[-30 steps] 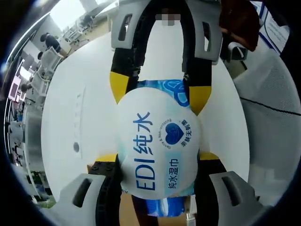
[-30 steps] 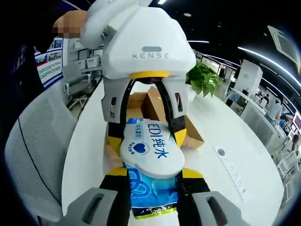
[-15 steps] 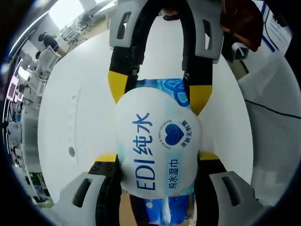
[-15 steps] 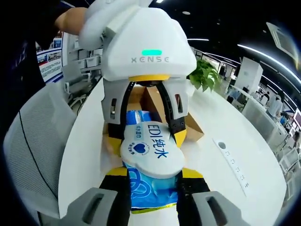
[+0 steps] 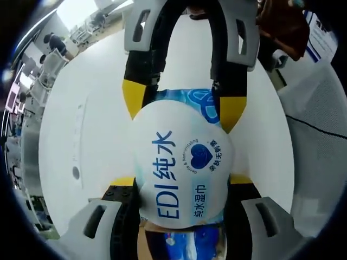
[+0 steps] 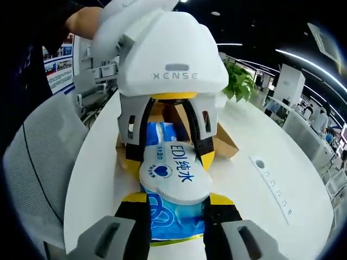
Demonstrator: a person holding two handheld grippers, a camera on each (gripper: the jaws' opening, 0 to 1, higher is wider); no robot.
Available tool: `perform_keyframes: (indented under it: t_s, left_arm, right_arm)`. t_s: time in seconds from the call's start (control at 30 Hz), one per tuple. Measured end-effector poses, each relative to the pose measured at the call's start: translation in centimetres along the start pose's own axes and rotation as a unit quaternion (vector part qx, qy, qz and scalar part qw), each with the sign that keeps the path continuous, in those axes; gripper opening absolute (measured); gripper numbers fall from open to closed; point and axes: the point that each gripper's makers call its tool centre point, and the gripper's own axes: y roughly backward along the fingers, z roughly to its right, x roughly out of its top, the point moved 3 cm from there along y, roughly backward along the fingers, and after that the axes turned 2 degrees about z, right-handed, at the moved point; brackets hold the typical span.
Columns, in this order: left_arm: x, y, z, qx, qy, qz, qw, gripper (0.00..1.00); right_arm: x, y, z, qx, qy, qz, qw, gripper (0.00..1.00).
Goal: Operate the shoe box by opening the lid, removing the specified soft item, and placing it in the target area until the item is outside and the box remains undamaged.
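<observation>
A blue-and-white soft pack of wet wipes (image 5: 181,168) hangs in the air, pinched from both ends. My left gripper (image 5: 181,181) is shut on its near end in the left gripper view, and my right gripper (image 5: 181,103) reaches in from above, shut on the far end. In the right gripper view my right gripper (image 6: 178,199) grips the blue end of the pack (image 6: 173,176). The white left gripper (image 6: 169,161) clamps the opposite end. Behind the pack lies the brown cardboard shoe box (image 6: 225,142), flaps open, largely hidden by the left gripper.
A white table (image 6: 97,179) lies below, with a socket strip (image 6: 274,187) set into it. A grey mesh chair (image 6: 38,157) stands at the table's edge. A potted plant (image 6: 238,84) sits beyond the box. A person's hand (image 6: 87,21) holds the left gripper.
Both grippers keep the same hold on the pack. The two views have drifted a little over the table, and slightly more of the pack's far end shows in the right gripper view.
</observation>
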Motion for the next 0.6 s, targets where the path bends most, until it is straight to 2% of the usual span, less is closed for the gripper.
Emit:
perform_keyframes:
  t_s: [0.6]
  left_arm:
    - [-1.3, -1.9, -0.1, -0.012, 0.01, -0.01, 0.9998, 0.62]
  right_arm:
    - [-1.1, -1.7, 0.2, 0.015, -0.006, -0.001, 0.9999, 0.31]
